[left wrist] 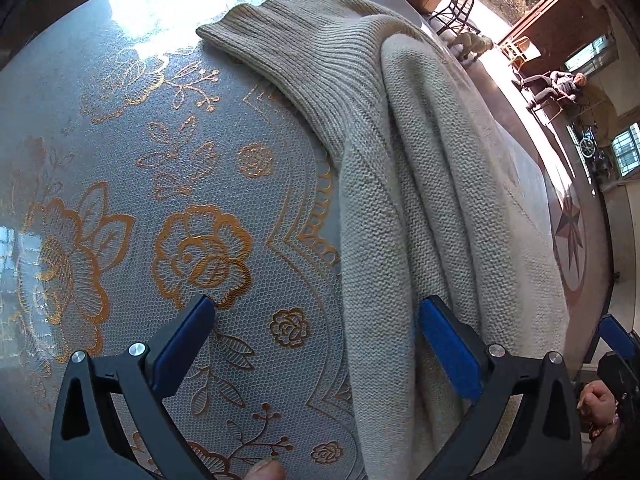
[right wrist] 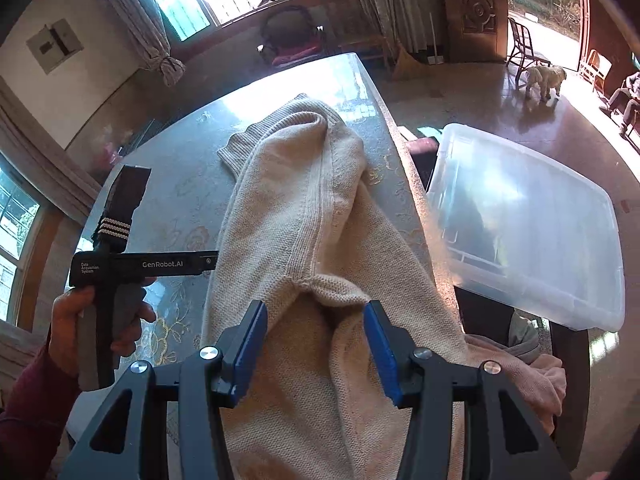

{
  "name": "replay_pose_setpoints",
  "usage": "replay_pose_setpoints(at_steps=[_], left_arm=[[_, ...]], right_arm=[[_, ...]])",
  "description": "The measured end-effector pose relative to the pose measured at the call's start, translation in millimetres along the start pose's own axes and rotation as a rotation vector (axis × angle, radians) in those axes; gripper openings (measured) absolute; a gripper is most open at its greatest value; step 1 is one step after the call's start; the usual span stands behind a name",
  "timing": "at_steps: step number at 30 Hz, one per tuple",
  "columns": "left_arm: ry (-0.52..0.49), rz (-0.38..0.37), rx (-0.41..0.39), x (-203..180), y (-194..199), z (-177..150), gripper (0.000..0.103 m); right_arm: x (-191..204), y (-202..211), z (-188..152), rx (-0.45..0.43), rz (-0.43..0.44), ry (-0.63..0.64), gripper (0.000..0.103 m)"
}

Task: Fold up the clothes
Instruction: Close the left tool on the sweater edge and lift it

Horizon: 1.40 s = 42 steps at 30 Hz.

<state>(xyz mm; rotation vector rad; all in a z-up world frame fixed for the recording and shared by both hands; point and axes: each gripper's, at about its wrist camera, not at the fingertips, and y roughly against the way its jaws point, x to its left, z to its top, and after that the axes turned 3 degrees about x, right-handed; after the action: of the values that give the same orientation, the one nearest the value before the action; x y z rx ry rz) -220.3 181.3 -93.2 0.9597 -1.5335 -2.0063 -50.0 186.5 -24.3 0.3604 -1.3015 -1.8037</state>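
Note:
A beige knitted sweater [left wrist: 404,184] lies lengthwise on the table, its ribbed hem [left wrist: 304,56] at the far end. The table wears a lace cloth with gold flowers [left wrist: 192,240]. My left gripper [left wrist: 316,304] hangs open and wide over the sweater's left edge: one finger is over the cloth, the other over the knit, and nothing is pinched. My right gripper [right wrist: 316,308] is shut on a puckered fold of the sweater [right wrist: 304,216] at its near end. A hand [right wrist: 68,320] holds the left gripper beside the sweater's left edge.
A clear plastic bin with a lid [right wrist: 528,224] stands just past the table's right edge [right wrist: 400,168]. More pinkish and grey clothes [right wrist: 536,364] lie below it. Farther off are chairs, a dog [right wrist: 544,76] and a seated person [left wrist: 560,88] by the open door.

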Motion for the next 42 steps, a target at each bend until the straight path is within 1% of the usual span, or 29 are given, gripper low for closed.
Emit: replay_pose_setpoints(at_steps=[2,4,7,10,11,13,14,15,16,18,19,21,24,25,27,29,31,34,35,39,40,42], left_arm=[[-0.008,0.014,-0.012,1.6,-0.9,3.2,0.103],[-0.028,0.037,-0.029,7.2,-1.1,0.2,0.103],[-0.032,0.021,-0.060,22.8,2.3,-9.0,0.103],[-0.017,0.016,-0.076,40.9,6.6,-14.3,0.103],[-0.009,0.021,-0.079,48.2,8.6,-14.5,0.101],[0.007,0.034,-0.099,61.1,16.4,-15.9,0.079],[0.013,0.036,-0.105,66.1,19.1,-15.8,0.047],[0.020,0.023,-0.091,66.9,17.9,-10.2,0.026],[0.027,0.010,-0.077,69.3,17.1,-5.7,0.026],[0.040,-0.005,-0.068,85.0,19.3,-5.9,0.021],[0.042,-0.011,-0.069,86.7,20.4,-5.9,0.019],[0.046,-0.025,-0.072,91.0,22.3,-7.2,0.010],[0.062,-0.076,-0.079,108.9,22.0,-23.6,0.007],[0.064,-0.088,-0.088,124.0,27.6,-30.3,0.006],[0.061,-0.103,-0.116,142.0,35.8,-47.1,0.005],[0.062,-0.115,-0.160,147.1,47.3,-61.6,0.005],[0.082,-0.138,-0.201,154.8,61.6,-71.7,0.005],[0.119,-0.157,-0.257,197.9,82.2,-81.9,0.005],[0.128,-0.153,-0.272,207.4,84.8,-85.2,0.005],[0.120,-0.121,-0.316,249.9,103.6,-98.4,0.005],[0.129,-0.119,-0.324,265.9,110.2,-102.4,0.005],[0.142,-0.092,-0.353,285.8,124.4,-106.2,0.005]], right_arm=[[-4.6,-2.0,11.1,0.004,-0.046,-0.001,0.051],[-17.2,-8.5,24.0,0.028,-0.037,-0.043,0.052],[-29.4,-27.3,36.5,0.103,-0.007,-0.087,0.052],[-33.3,-47.0,40.3,0.146,0.016,-0.111,0.052],[-34.4,-53.4,41.3,0.159,0.025,-0.118,0.052],[-35.3,-61.6,42.0,0.171,0.039,-0.126,0.052],[-35.2,-63.4,42.0,0.171,0.042,-0.127,0.052],[-34.9,-63.5,41.9,0.169,0.042,-0.127,0.052],[-34.5,-63.6,41.8,0.166,0.041,-0.127,0.052],[-34.7,-58.8,41.4,0.150,0.043,-0.129,0.052],[-34.9,-55.5,41.1,0.139,0.045,-0.130,0.052],[-35.3,-48.9,40.5,0.118,0.048,-0.133,0.052],[-36.7,-43.0,38.5,0.103,0.045,-0.129,0.052],[-37.2,-41.4,37.8,0.099,0.044,-0.127,0.052],[-38.6,-39.5,36.7,0.095,0.045,-0.125,0.052],[-41.5,-42.7,36.9,0.109,0.062,-0.127,0.052],[-44.8,-49.1,39.1,0.145,0.105,-0.135,0.052],[-50.1,-61.4,48.7,0.200,0.166,-0.150,0.052],[-51.0,-65.7,52.6,0.212,0.168,-0.152,0.052],[-41.8,-86.3,72.3,0.225,0.117,-0.131,0.052],[-37.7,-90.7,78.1,0.216,0.088,-0.123,0.052],[-24.2,-97.8,91.2,0.176,0.001,-0.080,0.052]])
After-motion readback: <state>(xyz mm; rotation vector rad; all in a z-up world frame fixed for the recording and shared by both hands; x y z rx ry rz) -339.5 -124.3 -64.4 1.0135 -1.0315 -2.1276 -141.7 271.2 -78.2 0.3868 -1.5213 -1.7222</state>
